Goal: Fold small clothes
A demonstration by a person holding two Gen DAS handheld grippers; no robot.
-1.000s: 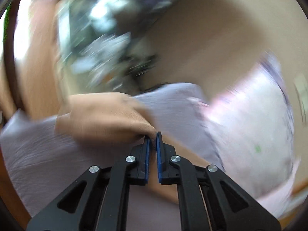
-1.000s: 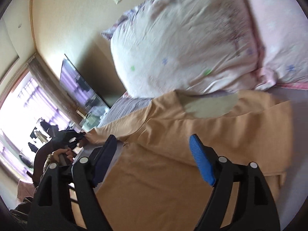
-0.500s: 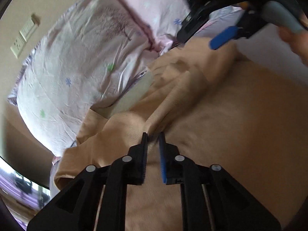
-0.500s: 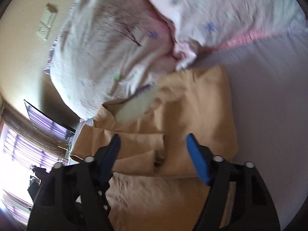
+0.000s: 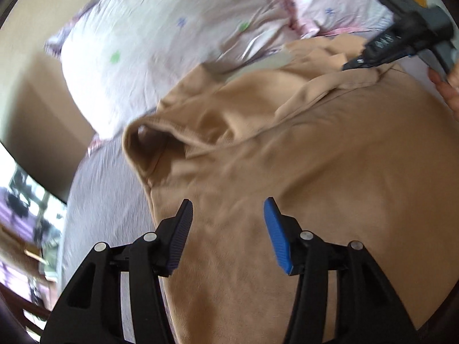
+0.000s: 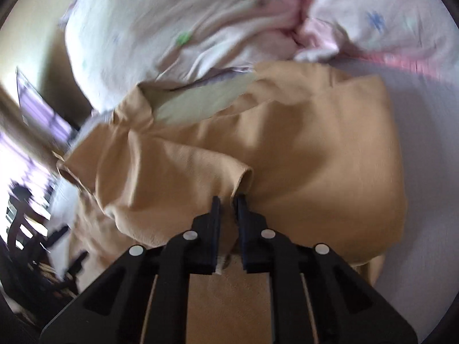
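A tan sweatshirt (image 5: 330,172) lies spread on a lilac bedsheet (image 5: 106,200); its left cuff (image 5: 146,140) gapes open near the pillow. My left gripper (image 5: 226,215) is open and empty above the shirt's left side. In the right wrist view the shirt (image 6: 315,157) has a sleeve (image 6: 183,177) folded across its body. My right gripper (image 6: 228,200) is shut on the sleeve's cuff edge. The right gripper also shows in the left wrist view (image 5: 355,63), at the shirt's far corner.
Two pale floral pillows (image 5: 178,31) (image 6: 200,28) lie against the wall beyond the shirt's collar. A dark screen (image 6: 40,106) and a bright window stand to the left. Bare sheet (image 6: 424,172) lies right of the shirt.
My left gripper let go of the cloth and opened, ending above the shirt's left side. My right gripper came down onto the folded sleeve and shut on its cuff.
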